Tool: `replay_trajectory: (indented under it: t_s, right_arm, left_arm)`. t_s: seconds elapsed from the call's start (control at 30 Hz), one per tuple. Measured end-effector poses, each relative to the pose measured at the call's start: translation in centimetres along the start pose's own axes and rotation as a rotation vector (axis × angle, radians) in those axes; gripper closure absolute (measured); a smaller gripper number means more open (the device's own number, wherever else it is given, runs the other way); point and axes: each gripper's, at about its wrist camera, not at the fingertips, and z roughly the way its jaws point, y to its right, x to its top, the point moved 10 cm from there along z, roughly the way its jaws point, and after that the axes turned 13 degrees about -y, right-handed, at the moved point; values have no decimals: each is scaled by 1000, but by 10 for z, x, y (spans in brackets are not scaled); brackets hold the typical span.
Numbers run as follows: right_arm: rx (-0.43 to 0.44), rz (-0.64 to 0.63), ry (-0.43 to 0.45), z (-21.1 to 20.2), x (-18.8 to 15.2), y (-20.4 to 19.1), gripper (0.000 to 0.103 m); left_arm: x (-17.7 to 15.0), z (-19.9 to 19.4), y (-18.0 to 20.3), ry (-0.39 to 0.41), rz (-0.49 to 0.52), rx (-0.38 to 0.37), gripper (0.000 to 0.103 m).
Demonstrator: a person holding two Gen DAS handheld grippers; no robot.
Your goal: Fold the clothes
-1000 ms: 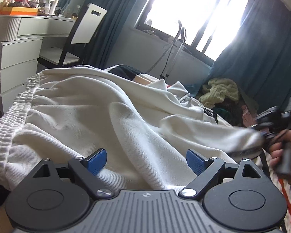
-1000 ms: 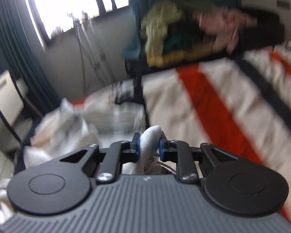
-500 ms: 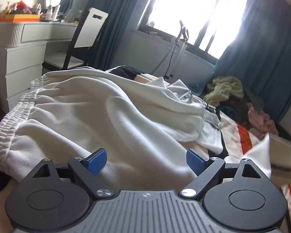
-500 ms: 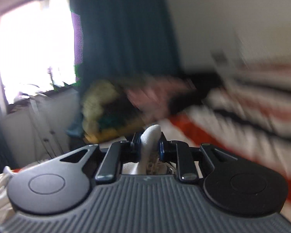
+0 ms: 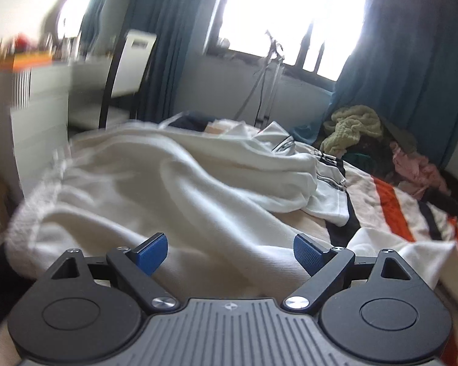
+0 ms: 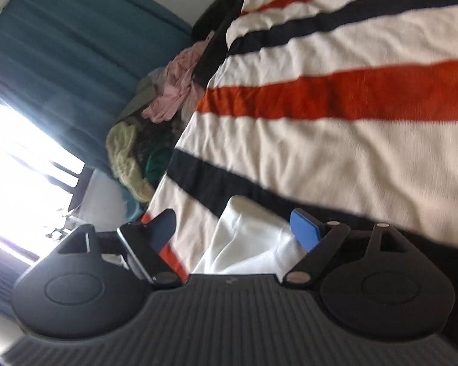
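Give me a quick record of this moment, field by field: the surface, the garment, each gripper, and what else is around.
surface: striped blanket
garment: white garment, spread out and rumpled
left gripper: open, above the white garment
right gripper: jaws just opened, white cloth end lying loose between them
background: clothes pile, blue curtains, window

- The white garment (image 5: 155, 189), a thick cream-white fleecy piece, lies rumpled in soft ridges across the bed.
- Its ribbed elastic hem (image 5: 30, 213) curls at the bed's left edge.
- One white end (image 6: 247, 241) lies flat on the striped blanket (image 6: 336, 140).
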Motion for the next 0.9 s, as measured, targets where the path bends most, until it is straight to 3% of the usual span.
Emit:
replay_trajectory:
  t_s: [0.2,0.3,0.5,0.57,0.63,0.67,0.8,0.9]
  right_arm:
    - [87,162,-99,-14,-29,8,18]
    - [126,175,-81,-22,-36,2,18]
    - [127,75,9,-42,-33,-17,18]
    - [108,-41,124,-62,-24,-33,18]
    - [130,-138,184,-71,-19,-49,18]
    - [149,-147,160,-66,-21,-52,18]
    - [144,-95,-120,-5,-35,-49,17]
    - [55,-245,-167,35,-36,-58,18]
  left_arm:
    - [-10,-10,23,-1,73,-26,9]
    - [-14,-7,29,-12,100,-18,9]
    - [-14,-2,23,-34,69,-36,9]
    - [-13,0,21,-40,53,-41,9]
    - [-14,1,20,-48,40,-51,9]
    - [-14,1,20,-52,35,-59,9]
    - [-14,4,20,-62,20,-77,9]
    - [-15,8,21,-75,14,-86,9]
